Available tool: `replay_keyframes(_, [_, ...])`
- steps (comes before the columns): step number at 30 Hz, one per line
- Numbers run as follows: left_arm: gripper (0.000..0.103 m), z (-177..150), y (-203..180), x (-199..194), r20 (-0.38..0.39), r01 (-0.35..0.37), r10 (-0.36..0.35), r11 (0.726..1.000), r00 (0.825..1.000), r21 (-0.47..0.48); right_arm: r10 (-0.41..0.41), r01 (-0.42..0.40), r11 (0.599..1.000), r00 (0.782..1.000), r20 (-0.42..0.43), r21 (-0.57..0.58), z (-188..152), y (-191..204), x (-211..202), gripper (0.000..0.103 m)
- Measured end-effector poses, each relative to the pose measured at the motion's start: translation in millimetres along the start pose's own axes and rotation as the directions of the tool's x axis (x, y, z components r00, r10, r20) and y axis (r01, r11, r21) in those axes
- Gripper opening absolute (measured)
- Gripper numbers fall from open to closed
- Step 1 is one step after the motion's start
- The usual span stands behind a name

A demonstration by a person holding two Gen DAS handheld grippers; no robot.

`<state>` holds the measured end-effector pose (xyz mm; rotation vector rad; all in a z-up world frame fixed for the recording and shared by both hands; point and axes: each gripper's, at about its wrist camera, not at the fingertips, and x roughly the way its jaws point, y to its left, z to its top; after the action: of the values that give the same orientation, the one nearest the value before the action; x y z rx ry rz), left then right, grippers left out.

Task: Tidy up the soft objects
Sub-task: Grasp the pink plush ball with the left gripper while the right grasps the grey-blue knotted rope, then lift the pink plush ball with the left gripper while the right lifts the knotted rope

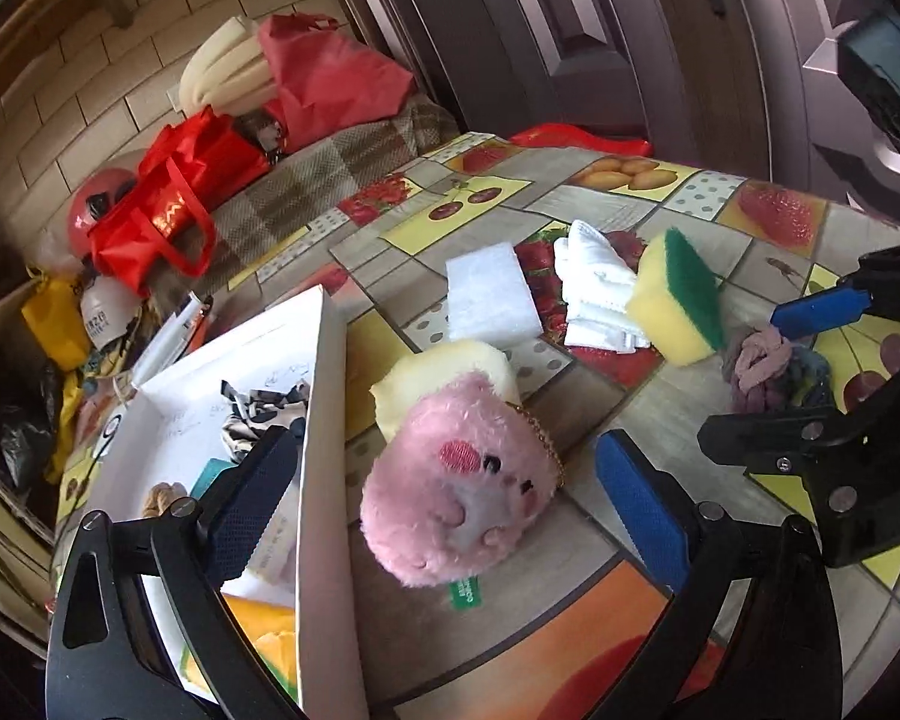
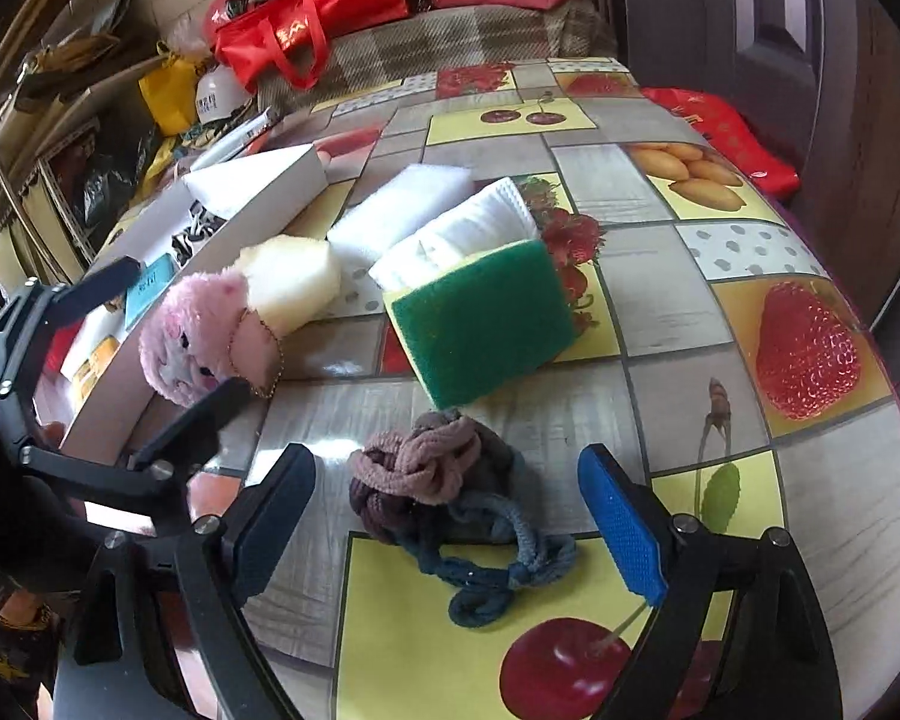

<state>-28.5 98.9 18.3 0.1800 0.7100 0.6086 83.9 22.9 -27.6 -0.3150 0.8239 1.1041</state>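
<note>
A pink plush toy lies on the fruit-print table, leaning on a pale yellow sponge. My left gripper is open, its jaws either side of the plush, one finger over the white box. My right gripper is open around a knotted pile of hair ties, also in the left view. A green-topped yellow sponge, a folded white cloth and a white foam pad lie behind.
The white box at the table's left holds a striped cloth and small packets. Beyond the table stands a checked sofa with red bags and a cushion. A dark door rises behind. The table edge curves at right.
</note>
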Motion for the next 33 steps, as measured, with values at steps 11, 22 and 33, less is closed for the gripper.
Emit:
replay_keyframes(11, [0.053,1.3,11.1,18.1,-0.08,0.108,-0.113,0.992,0.99,-0.066,0.004,-0.008,0.997,0.998,0.068,0.073,-0.7,-13.7,-14.6,0.034])
replay_keyframes(22, [0.05,-2.8,13.7,-22.3,0.101,0.17,-0.161,0.982,0.982,-0.087,-0.013,-0.021,0.986,0.978,0.206,0.165,-7.2,-28.0,-41.1,0.034])
replay_keyframes(33, [0.05,-10.7,20.0,-53.5,0.234,0.07,-0.041,0.99,0.971,-0.12,-0.073,0.011,0.985,0.932,0.354,0.173,-10.7,-23.5,-63.1,0.034])
